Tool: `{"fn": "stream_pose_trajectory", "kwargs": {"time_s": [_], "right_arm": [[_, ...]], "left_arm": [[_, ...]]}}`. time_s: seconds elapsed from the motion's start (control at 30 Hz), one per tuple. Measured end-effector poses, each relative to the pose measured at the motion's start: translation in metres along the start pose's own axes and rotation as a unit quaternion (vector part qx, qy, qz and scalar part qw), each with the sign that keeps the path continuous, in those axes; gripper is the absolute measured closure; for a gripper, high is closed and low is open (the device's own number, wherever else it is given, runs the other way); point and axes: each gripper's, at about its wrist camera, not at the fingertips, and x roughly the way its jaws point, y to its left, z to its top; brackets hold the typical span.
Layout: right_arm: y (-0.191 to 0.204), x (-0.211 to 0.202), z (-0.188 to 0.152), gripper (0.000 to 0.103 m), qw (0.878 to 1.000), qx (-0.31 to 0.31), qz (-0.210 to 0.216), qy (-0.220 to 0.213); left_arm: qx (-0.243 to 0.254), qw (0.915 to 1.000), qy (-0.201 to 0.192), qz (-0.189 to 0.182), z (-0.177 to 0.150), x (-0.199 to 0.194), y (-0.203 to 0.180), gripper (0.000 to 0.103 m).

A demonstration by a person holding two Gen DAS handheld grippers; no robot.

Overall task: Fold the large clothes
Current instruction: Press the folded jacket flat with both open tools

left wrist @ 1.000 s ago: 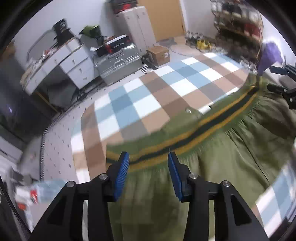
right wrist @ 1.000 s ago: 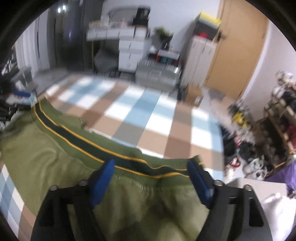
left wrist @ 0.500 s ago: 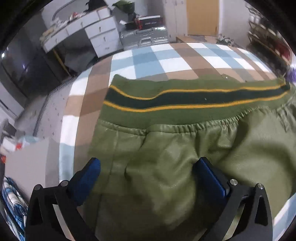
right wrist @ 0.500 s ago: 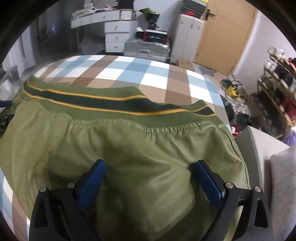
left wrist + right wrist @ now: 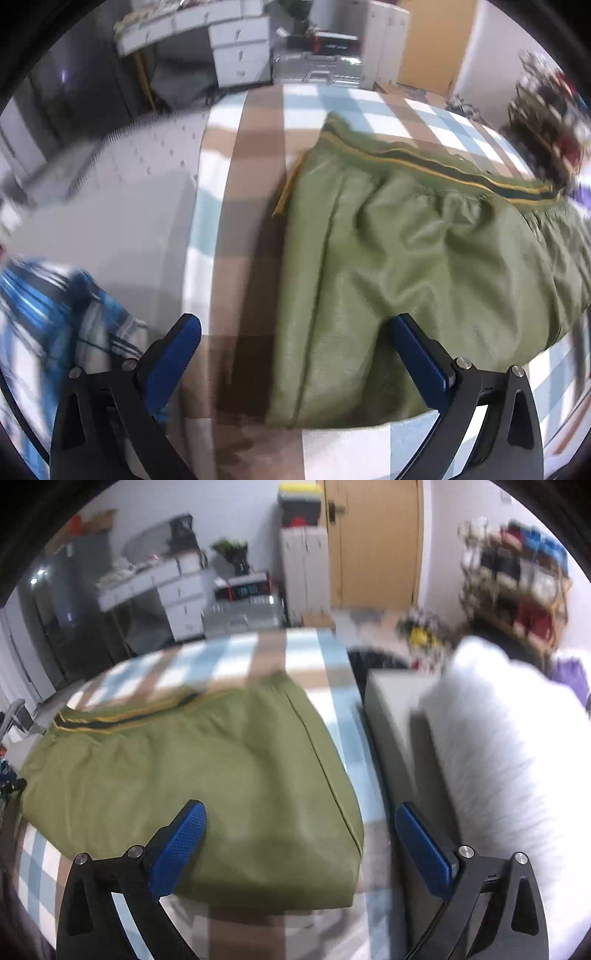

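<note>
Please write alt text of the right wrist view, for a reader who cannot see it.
A folded olive-green garment with a dark, yellow-striped waistband lies on a checked cloth. The right gripper hovers over its near right corner, blue pads opening, holding nothing. A white fluffy item lies at right.

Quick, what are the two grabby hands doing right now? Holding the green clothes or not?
Left gripper: open, holding nothing; the green garment lies below.
Right gripper: opening, nothing gripped.

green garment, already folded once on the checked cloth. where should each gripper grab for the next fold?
Judging by its pose, take the green garment at the near folded edge, one corner per gripper, from above. The left gripper straddles the left corner, the right gripper the right. Its striped waistband lies far.
</note>
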Motion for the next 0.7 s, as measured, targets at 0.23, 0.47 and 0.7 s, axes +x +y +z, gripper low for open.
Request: {"fn": "stream_pose_trajectory", "kwargs": {"time_s": [0.23, 0.47, 0.7], "right_arm": [[0.020, 0.038, 0.008, 0.001, 0.999, -0.031, 0.036, 0.026], [-0.008, 0.057, -0.007, 0.040, 0.973, 0.072, 0.199, 0.092], [-0.004, 0.013, -0.046, 0.060, 0.964, 0.053, 0.240, 0.102]], "left_arm": [[0.027, 0.9990, 0.032, -0.014, 0.009, 0.033, -0.007, 0.013], [0.027, 0.9968, 0.035, -0.067, -0.001, 0.025, -0.023, 0.082], [0.028, 0.9940, 0.061, -0.087, -0.035, 0.001, -0.015, 0.090]]}}
